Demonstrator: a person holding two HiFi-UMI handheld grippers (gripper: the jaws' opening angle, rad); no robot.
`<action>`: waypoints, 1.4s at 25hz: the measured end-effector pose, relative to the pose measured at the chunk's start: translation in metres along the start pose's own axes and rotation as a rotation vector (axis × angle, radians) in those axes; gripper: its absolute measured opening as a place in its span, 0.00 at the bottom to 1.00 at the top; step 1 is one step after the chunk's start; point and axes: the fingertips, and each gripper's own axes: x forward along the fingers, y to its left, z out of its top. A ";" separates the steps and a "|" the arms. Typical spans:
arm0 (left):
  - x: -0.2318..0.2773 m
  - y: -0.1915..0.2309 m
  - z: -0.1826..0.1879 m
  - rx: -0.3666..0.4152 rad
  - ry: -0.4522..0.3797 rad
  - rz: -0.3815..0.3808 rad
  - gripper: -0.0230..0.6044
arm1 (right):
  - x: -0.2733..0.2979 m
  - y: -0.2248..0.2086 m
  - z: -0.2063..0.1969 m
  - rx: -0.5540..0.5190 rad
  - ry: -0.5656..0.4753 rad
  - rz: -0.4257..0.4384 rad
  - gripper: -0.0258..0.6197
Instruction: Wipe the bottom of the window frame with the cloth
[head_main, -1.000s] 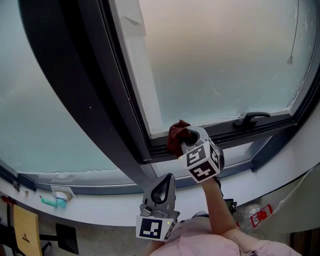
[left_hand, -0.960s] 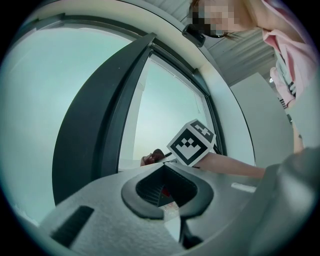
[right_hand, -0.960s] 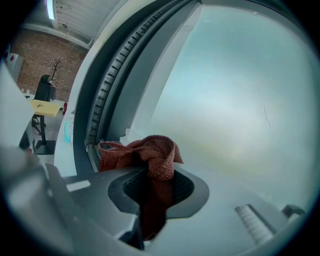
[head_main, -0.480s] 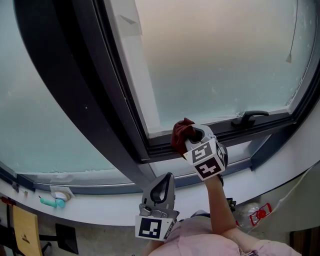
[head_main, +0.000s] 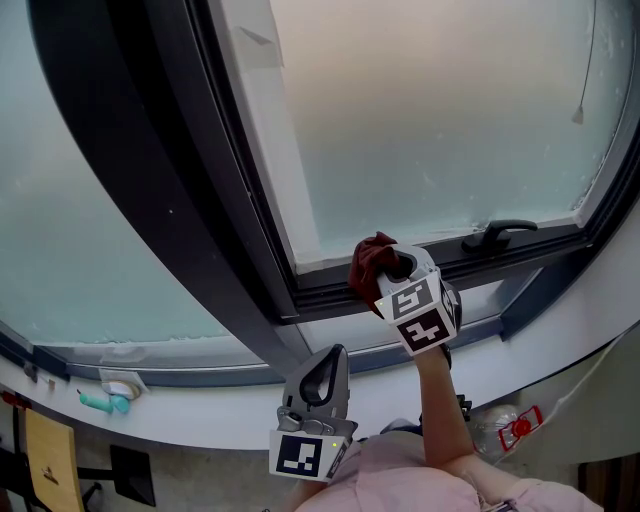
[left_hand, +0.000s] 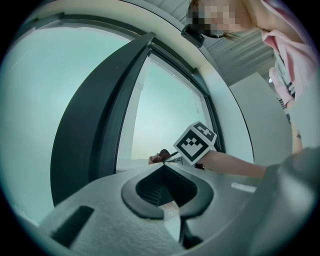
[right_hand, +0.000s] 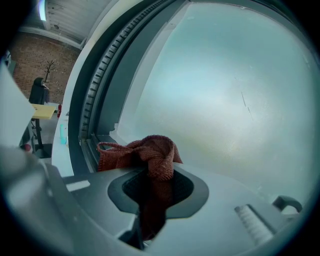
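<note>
teal object (head_main: 100, 403): small, lies on the white sill (head_main: 200, 415) at far left, below the left pane.
mullion (head_main: 170, 180): broad and dark, runs on a slant between the left pane and the right sash.
left gripper (head_main: 328, 358): held low at centre in front of the white sill, well apart from the cloth; marker cube toward the camera. In the left gripper view (left_hand: 162, 167) the jaws are closed together with nothing between them.
cloth (head_main: 368, 262): dark red, bunched, lies against the bottom rail of the window frame, near the sash's lower left corner. In the right gripper view (right_hand: 150, 152) it bulges out past the jaw tips, one loose edge trailing left into the frame channel.
right gripper (head_main: 392, 268): raised to the bottom rail, jaws clenched on the cloth (right_hand: 157, 172), which runs down between them; marker cube just below.
forearm (head_main: 440, 410): bare, rises from a pink sleeve (head_main: 400, 485) to the right gripper.
bottom rail (head_main: 470, 262): dark, under the frosted glass, running right from the cloth.
handle (head_main: 500, 235): dark, sits on the bottom rail, right of the right gripper and apart from it.
cord (head_main: 588, 60): thin, hangs in front of the glass at upper right.
</note>
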 end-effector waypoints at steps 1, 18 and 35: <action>0.000 -0.001 0.000 0.000 0.000 -0.002 0.03 | 0.000 -0.001 0.000 0.002 0.001 0.000 0.14; 0.006 -0.007 0.000 -0.002 0.000 -0.013 0.03 | -0.005 -0.017 -0.009 0.024 0.007 -0.023 0.14; 0.012 -0.009 -0.001 -0.011 0.001 -0.021 0.03 | -0.012 -0.038 -0.021 0.068 0.010 -0.061 0.14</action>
